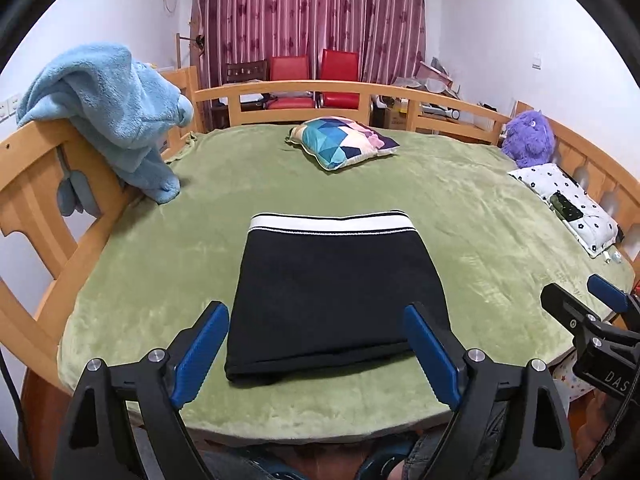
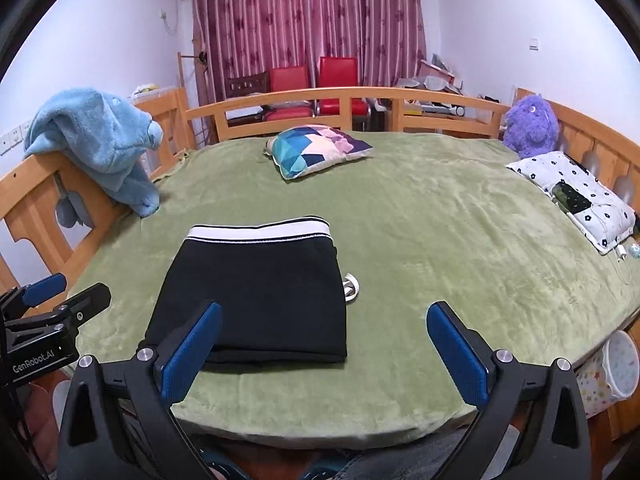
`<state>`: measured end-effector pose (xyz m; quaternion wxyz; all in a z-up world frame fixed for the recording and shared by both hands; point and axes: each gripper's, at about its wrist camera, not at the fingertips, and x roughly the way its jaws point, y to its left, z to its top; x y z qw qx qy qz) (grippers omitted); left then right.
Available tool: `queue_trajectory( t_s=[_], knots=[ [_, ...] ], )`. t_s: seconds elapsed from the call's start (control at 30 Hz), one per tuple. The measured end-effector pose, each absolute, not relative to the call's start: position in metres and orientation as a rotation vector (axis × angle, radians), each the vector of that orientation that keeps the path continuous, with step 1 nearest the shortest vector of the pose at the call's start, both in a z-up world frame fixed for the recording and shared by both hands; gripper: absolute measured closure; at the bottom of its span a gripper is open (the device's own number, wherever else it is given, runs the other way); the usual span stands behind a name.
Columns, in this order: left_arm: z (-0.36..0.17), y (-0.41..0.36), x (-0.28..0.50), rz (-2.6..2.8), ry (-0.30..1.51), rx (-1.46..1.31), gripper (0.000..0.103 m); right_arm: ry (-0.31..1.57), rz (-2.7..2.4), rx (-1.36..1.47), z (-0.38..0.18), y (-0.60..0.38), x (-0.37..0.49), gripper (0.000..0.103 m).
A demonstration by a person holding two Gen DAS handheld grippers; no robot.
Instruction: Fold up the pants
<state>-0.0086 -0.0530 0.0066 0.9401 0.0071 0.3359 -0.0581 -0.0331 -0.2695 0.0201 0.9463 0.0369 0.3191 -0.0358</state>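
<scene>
Black pants (image 1: 336, 292) with a white waistband lie folded into a flat rectangle on the green bed cover (image 1: 480, 216), waistband at the far side. My left gripper (image 1: 316, 316) is open and empty, held above the near folded edge, its fingers straddling the pants' width. In the right wrist view the pants (image 2: 260, 300) lie left of centre, with a white drawstring end (image 2: 351, 286) sticking out at their right edge. My right gripper (image 2: 324, 316) is open and empty, near the pants' right front corner. Each gripper shows at the edge of the other's view.
A patterned cushion (image 1: 344, 142) lies at the far middle of the bed. A blue blanket (image 1: 116, 108) hangs over the left wooden rail. A purple plush toy (image 1: 528, 136) and a flowered pillow (image 1: 568, 204) sit at the right. Wooden rails (image 1: 304, 94) ring the bed.
</scene>
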Motion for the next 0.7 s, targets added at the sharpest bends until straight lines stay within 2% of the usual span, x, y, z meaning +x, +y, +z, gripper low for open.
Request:
queue_trajectory(
  t_s=[0.7],
  knots=[
    [0.018,-0.051,-0.033,-0.100,0.648,-0.010,0.014,0.616,-0.083,0.068,0.029,-0.263,-0.052,0.002]
  ],
)
